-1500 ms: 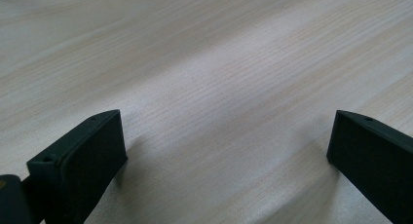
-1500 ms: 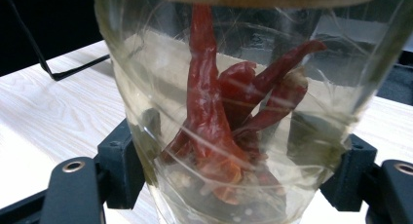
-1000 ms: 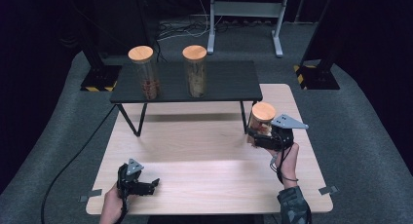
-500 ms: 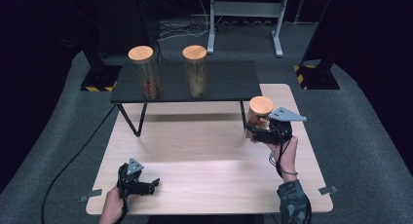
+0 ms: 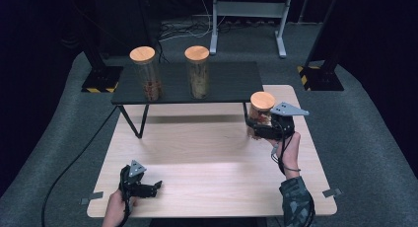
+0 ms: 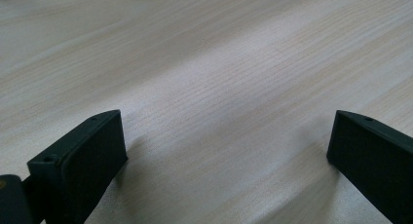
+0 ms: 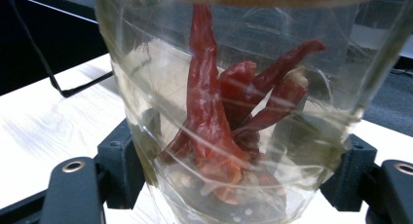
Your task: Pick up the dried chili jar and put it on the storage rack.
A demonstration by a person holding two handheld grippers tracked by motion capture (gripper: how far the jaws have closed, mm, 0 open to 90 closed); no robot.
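Note:
A clear glass jar (image 5: pixel 260 114) with a round wooden lid, holding dried red chillies (image 7: pixel 219 117), hangs just above the wooden table's (image 5: pixel 207 153) right side, beside the black shelf's right leg. My right gripper (image 5: pixel 257 130) is shut on its lower part, and in the right gripper view the black jaws of the gripper (image 7: pixel 234 166) press on both sides of the glass. My left gripper (image 5: pixel 152 187) rests near the table's front left corner. Its jaws stand wide apart in the left gripper view (image 6: pixel 226 151), with bare wood between them.
A low black shelf (image 5: pixel 231 84) on thin legs spans the table's far edge. Two similar wooden-lidded jars stand on it: a left jar (image 5: pixel 147 76) with reddish contents and a middle jar (image 5: pixel 198 74) with pale contents. Grey carpet and dark stands surround the table.
My right gripper has lifted the chilli jar a little and carried it slightly toward the shelf. The left gripper has stayed put.

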